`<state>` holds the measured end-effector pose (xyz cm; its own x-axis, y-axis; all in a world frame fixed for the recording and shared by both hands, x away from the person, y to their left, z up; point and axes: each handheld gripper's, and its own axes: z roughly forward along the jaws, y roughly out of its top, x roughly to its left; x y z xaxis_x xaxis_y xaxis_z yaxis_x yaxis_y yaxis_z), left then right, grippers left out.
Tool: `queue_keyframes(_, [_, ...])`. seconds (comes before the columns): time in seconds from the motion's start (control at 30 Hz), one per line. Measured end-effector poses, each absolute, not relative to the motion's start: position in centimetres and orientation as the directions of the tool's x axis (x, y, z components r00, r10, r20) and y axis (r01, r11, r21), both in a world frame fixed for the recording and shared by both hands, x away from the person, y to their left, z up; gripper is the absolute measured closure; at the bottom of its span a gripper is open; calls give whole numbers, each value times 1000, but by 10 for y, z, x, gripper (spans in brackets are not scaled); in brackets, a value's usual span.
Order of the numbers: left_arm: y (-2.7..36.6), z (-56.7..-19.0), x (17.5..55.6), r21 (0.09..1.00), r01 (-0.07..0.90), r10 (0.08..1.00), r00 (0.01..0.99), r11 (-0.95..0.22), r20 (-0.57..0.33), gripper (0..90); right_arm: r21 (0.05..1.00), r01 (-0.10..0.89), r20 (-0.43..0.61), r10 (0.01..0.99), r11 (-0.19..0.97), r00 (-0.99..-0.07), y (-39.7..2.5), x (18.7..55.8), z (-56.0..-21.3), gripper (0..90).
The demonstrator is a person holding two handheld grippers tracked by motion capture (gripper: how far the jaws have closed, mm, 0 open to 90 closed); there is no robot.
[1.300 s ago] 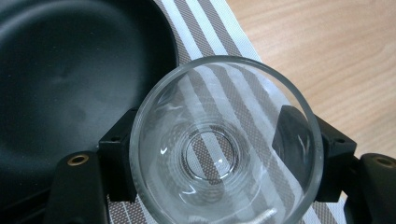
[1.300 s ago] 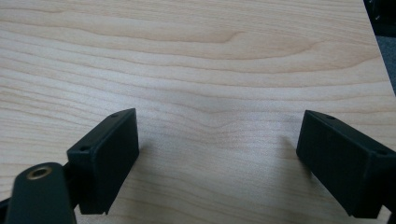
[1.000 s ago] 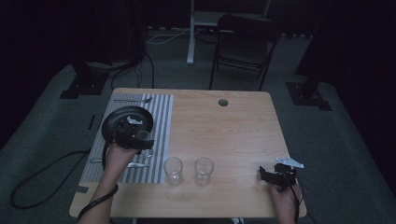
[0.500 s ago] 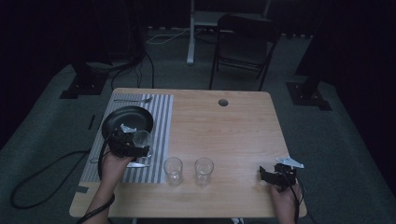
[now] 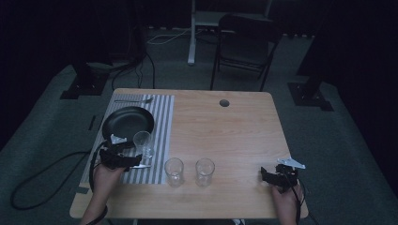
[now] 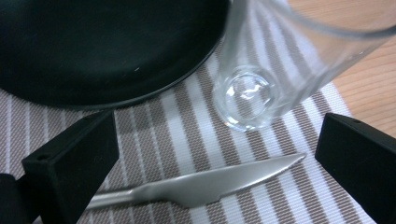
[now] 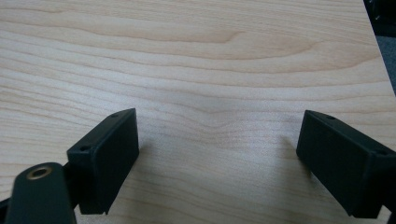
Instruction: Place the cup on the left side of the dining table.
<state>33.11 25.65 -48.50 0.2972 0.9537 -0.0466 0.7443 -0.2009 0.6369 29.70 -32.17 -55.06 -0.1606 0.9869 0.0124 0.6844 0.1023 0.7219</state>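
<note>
3 clear glasses stand on the counter (image 5: 244, 122): 1 glass (image 5: 142, 143) on the striped mat (image 5: 162, 117) just in front of the black plate (image 5: 127, 123), and 2 more, a left glass (image 5: 173, 171) and a right glass (image 5: 204, 171), side by side on the bare wood near the front edge. The left tongs (image 5: 136, 161) sit low over the mat's front part, jaws spread wide and gripping nothing. In the left gripper view those tongs (image 6: 217, 163) look down on the mat (image 6: 159, 135), with the glass (image 6: 261, 79) upright ahead of the jaws, nearer the right jaw, its base beside the plate's (image 6: 102, 46) rim. A knife (image 6: 196, 184) lies flat on the mat between the 2 jaws, blade tip pointing toward the right jaw, apart from the glass. A fork (image 5: 133, 100) lies across the mat's far end. The right tongs (image 5: 268, 175) rest near the counter's front right corner, well apart from the glasses; in the right gripper view these tongs (image 7: 217, 158) stand wide open over bare wood (image 7: 210, 60), holding nothing.
</note>
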Motion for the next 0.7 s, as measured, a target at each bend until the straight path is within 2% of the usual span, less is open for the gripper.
queue_keyframes(0.7, [294,-523,305,622,769,973,226,-150,-45,1,721,686,14,987,100,-159,-321,297,-550,125])
